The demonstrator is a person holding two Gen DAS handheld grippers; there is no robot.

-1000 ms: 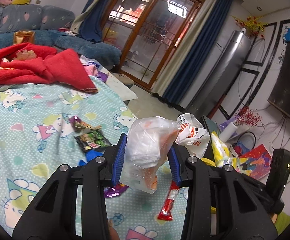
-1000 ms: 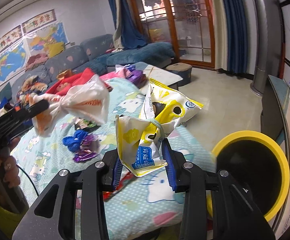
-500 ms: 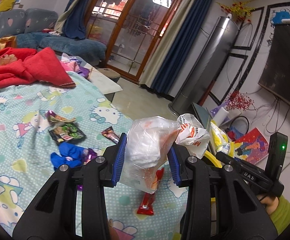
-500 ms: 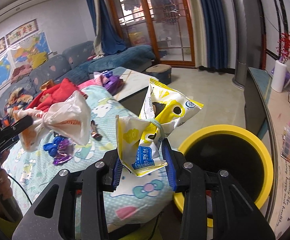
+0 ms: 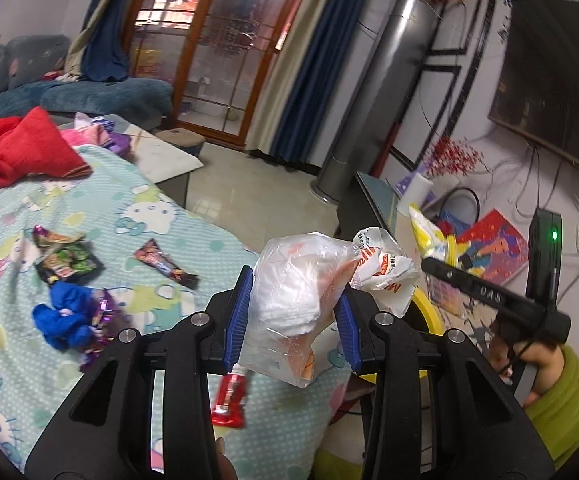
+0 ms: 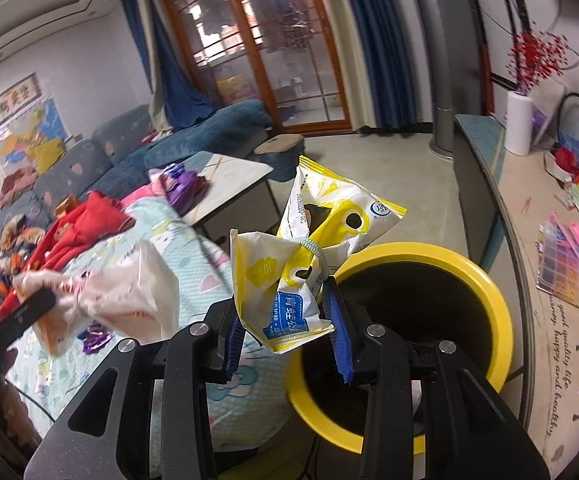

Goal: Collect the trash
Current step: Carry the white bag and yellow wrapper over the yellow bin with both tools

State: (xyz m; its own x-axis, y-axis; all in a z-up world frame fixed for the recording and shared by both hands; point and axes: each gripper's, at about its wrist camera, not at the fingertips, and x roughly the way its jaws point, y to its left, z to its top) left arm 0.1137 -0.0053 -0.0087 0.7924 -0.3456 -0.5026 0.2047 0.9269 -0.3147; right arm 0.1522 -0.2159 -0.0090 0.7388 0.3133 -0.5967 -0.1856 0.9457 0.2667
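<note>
Trash is held in both grippers: a crumpled clear plastic bag [image 5: 297, 304] is clamped between the blue fingers [image 5: 238, 320] of the left gripper [image 5: 291, 322], and a yellow-and-white snack packet [image 6: 289, 280] is pinched between the fingers [image 6: 339, 332] of the right gripper [image 6: 287, 330]. The packet stands upright above the fingers, its torn top spread open, and hangs at the near left rim of a yellow bin [image 6: 489, 292] with a dark inside, which stands on the floor just beside the bed [image 6: 193, 264]. In the right wrist view the plastic bag is seen to the left, blurred, over the bed's edge.

More trash lies on the bed's cartoon-cat sheet [image 5: 149, 216] in the left wrist view: a red wrapper [image 5: 231, 398] just below the left fingers, a dark candy-bar wrapper [image 5: 165, 268] farther off, a green-and-black packet [image 5: 67, 266] to the left, and a blue wad [image 5: 63, 320] with purple foil [image 5: 103, 312] beside it. A red cloth [image 5: 21, 148] is heaped at the far left of the bed.

At the right of the same view the right gripper is seen from the side, carried by a hand [image 5: 537, 364] in a green sleeve [image 5: 565, 404], with a second white crumpled bag [image 5: 385, 272] showing just beyond the clear one.
</note>
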